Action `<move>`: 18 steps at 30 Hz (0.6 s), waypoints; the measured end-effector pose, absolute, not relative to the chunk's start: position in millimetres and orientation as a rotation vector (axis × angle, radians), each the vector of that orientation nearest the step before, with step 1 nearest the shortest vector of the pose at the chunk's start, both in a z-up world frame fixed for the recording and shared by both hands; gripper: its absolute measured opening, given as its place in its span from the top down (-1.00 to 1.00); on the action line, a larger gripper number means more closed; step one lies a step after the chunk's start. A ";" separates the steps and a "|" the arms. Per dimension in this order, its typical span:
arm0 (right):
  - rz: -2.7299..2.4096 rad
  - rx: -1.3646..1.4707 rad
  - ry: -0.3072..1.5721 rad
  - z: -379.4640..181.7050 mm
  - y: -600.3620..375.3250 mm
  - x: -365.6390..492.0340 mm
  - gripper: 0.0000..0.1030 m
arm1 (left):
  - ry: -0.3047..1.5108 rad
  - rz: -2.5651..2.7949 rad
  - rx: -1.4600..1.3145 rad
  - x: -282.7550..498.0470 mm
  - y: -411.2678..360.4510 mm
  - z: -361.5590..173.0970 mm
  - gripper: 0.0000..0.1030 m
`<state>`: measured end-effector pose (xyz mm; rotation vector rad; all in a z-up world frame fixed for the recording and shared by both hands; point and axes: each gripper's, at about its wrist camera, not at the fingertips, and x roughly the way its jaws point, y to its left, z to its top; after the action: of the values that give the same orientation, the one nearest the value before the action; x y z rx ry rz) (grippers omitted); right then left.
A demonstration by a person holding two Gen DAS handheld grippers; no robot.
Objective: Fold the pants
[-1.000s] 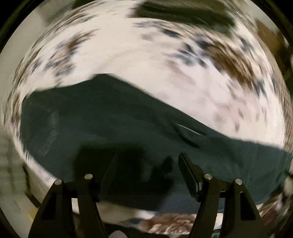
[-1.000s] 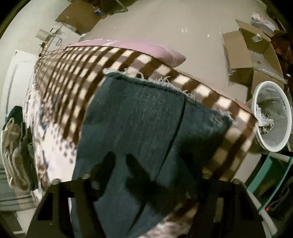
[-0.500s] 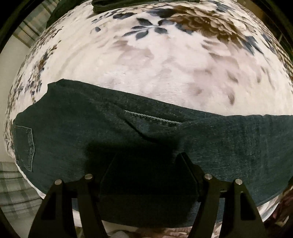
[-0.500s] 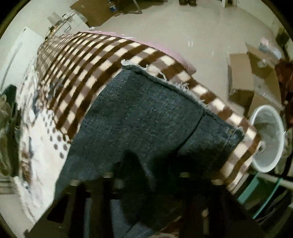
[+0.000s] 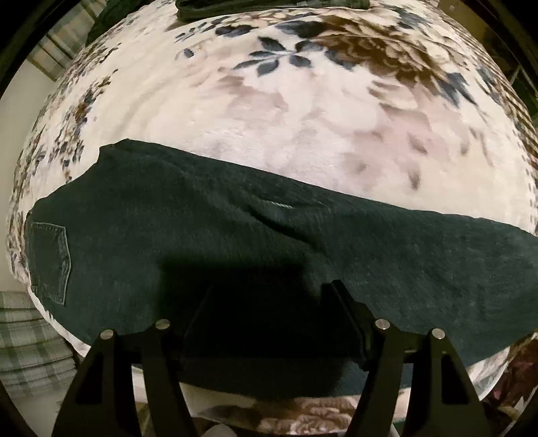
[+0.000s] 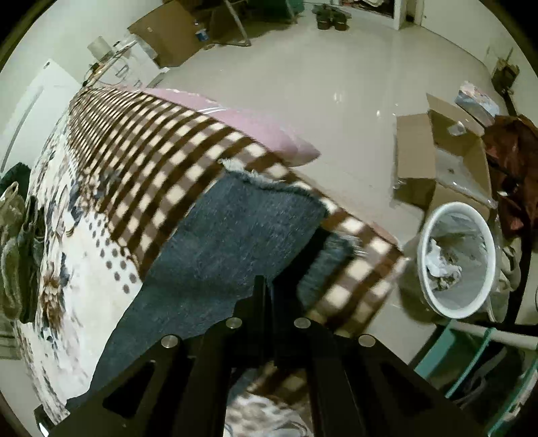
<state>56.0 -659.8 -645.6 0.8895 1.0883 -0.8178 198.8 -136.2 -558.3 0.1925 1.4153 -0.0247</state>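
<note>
Dark blue jeans (image 5: 208,235) lie flat across a floral blanket (image 5: 302,111), waist and back pocket (image 5: 48,262) at the left. My left gripper (image 5: 269,302) is open and hovers just over the jeans' near edge. In the right wrist view the jeans' legs (image 6: 235,235) end in frayed hems (image 6: 269,183) on the checked part of the blanket (image 6: 151,141). My right gripper (image 6: 265,285) is shut on the near edge of the jeans leg, its fingers pressed together.
A white waste bin (image 6: 457,259) and cardboard boxes (image 6: 444,154) stand on the floor beyond the bed's end. A heap of clothes (image 6: 16,242) lies at the far left of the bed. More dark clothing (image 5: 269,6) lies at the far edge.
My right gripper has closed on the jeans leg edge; it was open over the fabric before. My left gripper has steadied over the jeans near the waist and stays open.
</note>
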 end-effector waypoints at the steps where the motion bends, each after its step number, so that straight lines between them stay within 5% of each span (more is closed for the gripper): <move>1: -0.830 0.891 1.100 -648.5 -663.1 49.6 0.96 | 1.415 -0.029 0.192 197.5 -136.0 -556.7 -0.30; 6: -0.757 1.006 1.166 -674.7 -677.2 33.3 0.83 | 1.435 -0.054 0.202 192.5 -148.0 -562.4 -0.30; 7: -0.740 1.042 1.164 -675.6 -679.6 29.4 0.52 | 1.444 -0.064 0.199 191.9 -149.8 -565.6 -0.30; 8: -0.729 1.079 1.146 -675.1 -681.4 24.3 -0.02 | 1.456 -0.072 0.193 191.6 -151.1 -570.1 -0.30; 10: -0.704 1.153 1.062 -674.3 -681.5 13.0 -0.37 | 1.474 -0.079 0.169 190.8 -150.0 -580.0 -0.30; 16: -0.615 1.302 0.945 -700.2 -686.5 -1.1 -0.40 | 1.556 -0.182 -0.040 208.4 -125.5 -606.8 -1.00; 18: -0.589 1.300 0.900 -707.7 -689.7 3.9 -0.40 | 1.579 -0.183 -0.014 211.8 -127.8 -611.7 -1.00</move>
<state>3.9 -689.7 -707.7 1.2999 0.8996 -0.5888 211.8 -127.8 -611.7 -0.0139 1.5795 -0.1831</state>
